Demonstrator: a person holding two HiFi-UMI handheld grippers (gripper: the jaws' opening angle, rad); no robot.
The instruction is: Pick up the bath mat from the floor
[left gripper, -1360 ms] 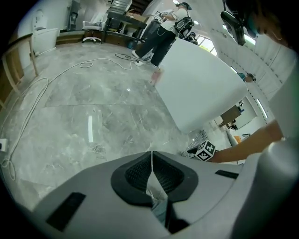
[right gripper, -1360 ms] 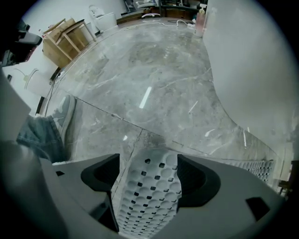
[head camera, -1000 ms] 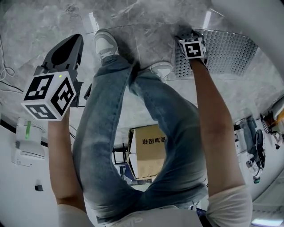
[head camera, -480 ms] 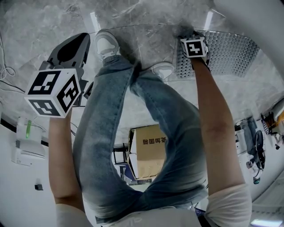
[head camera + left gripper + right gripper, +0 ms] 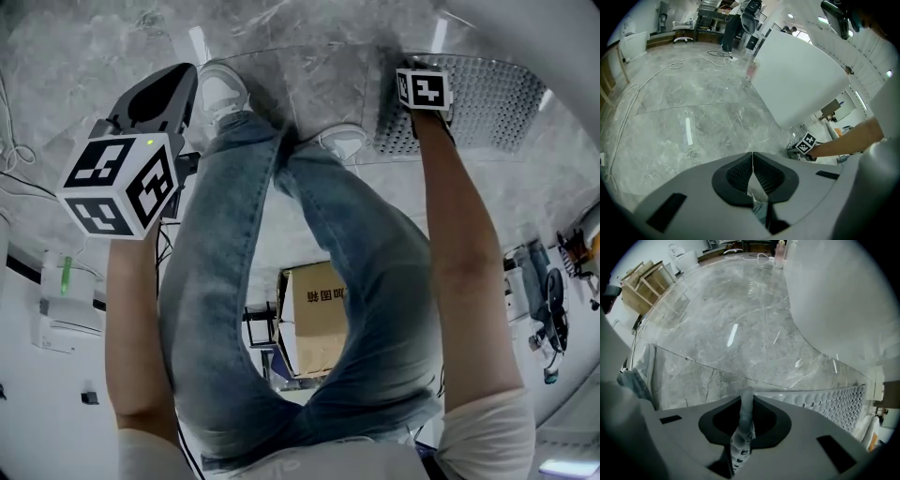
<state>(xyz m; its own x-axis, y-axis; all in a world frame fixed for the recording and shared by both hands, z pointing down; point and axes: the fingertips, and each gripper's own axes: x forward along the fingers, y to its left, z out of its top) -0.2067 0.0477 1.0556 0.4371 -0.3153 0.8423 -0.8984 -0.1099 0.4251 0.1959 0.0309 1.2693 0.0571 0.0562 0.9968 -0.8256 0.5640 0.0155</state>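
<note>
Bath mat (image 5: 834, 401): perforated, lying on the marble floor (image 5: 731, 319), with one edge raised and pinched in my right claw (image 5: 746, 405), whose jaws had just been closing on it. My left claw (image 5: 752, 161) hung closed and empty. The bite seemed shallow, so I judged a slow, straight lift safest, lest the edge slip.

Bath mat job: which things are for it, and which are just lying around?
For the job: grey rubbery bath mat full of holes; right gripper, whose jaws have just been closing on the mat's edge.
Just lying around: brown cardboard box; light wooden frames; left gripper, shut, holding nothing.
</note>
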